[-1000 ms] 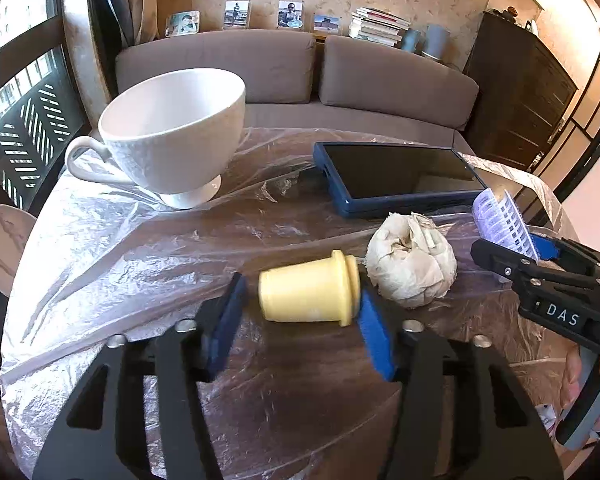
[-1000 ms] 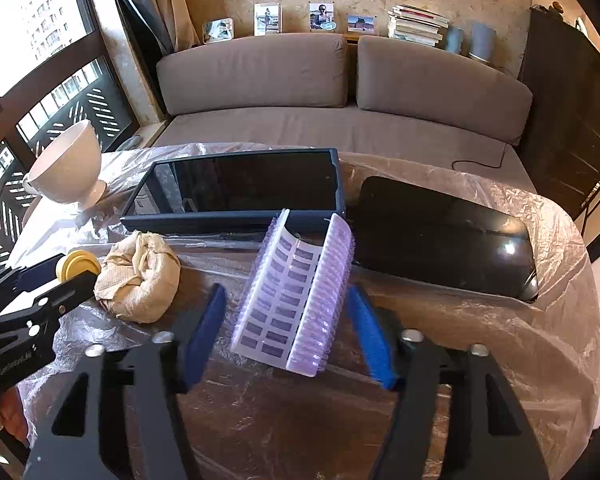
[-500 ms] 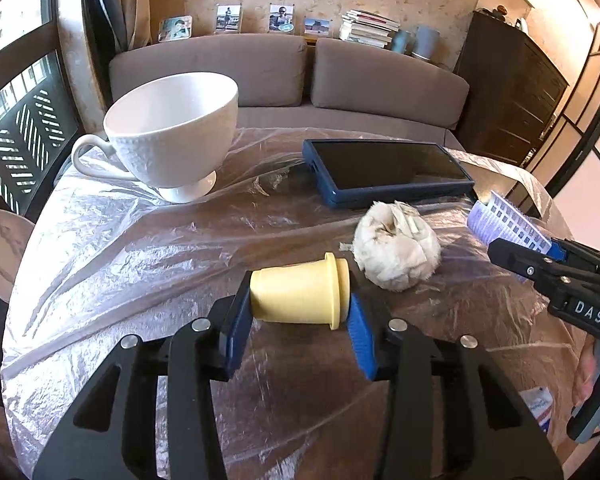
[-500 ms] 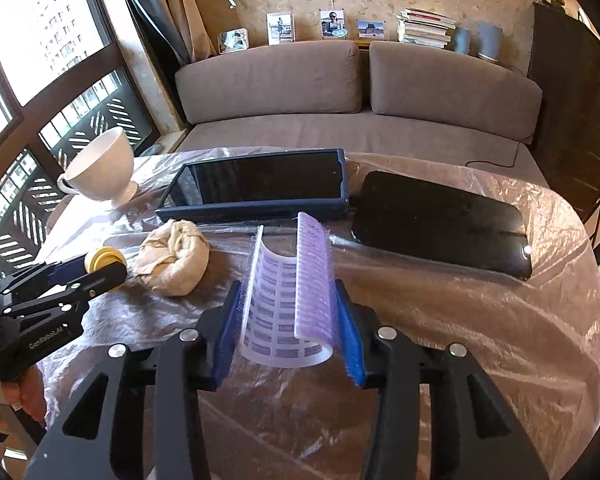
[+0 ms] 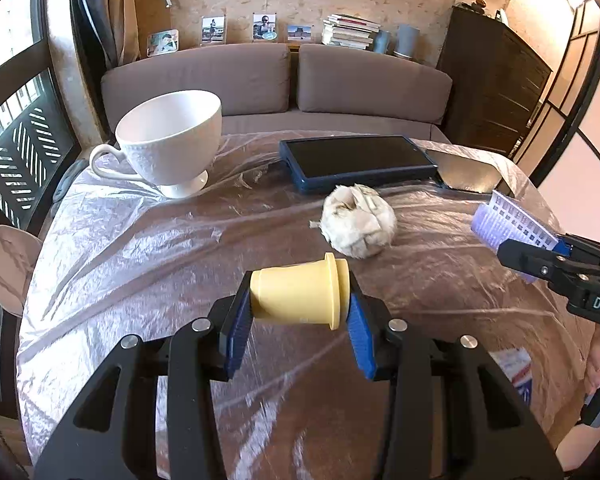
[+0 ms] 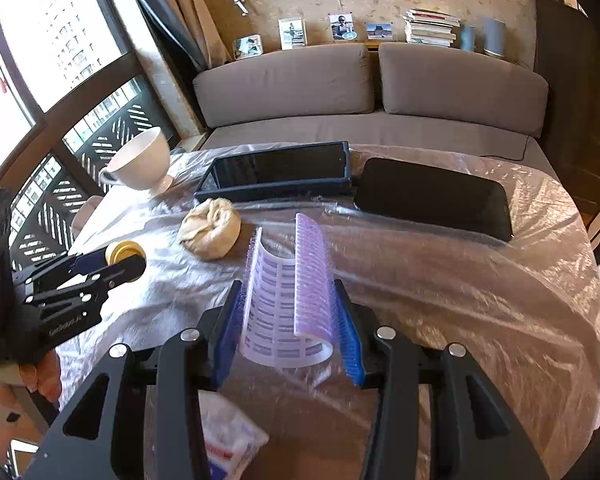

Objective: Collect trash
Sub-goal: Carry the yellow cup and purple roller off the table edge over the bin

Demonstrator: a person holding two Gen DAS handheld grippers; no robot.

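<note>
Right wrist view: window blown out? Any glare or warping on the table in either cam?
Right wrist view: window overexposed to white at upper left, plastic sheet catching bright sheen. Left wrist view: exposure more even, sheet still glinting beside the white cup, straight lines bowing toward the edges, black vignette in the corners.

The left gripper tips down toward the table. Its two blue pads are squeezed tight on a yellow cup that lies sideways between them. The right gripper tips down too. Its blue pads pinch a bent purple sheet. Each gripper shows at the other's side, with fingers of a hand wrapped on its handle.
</note>
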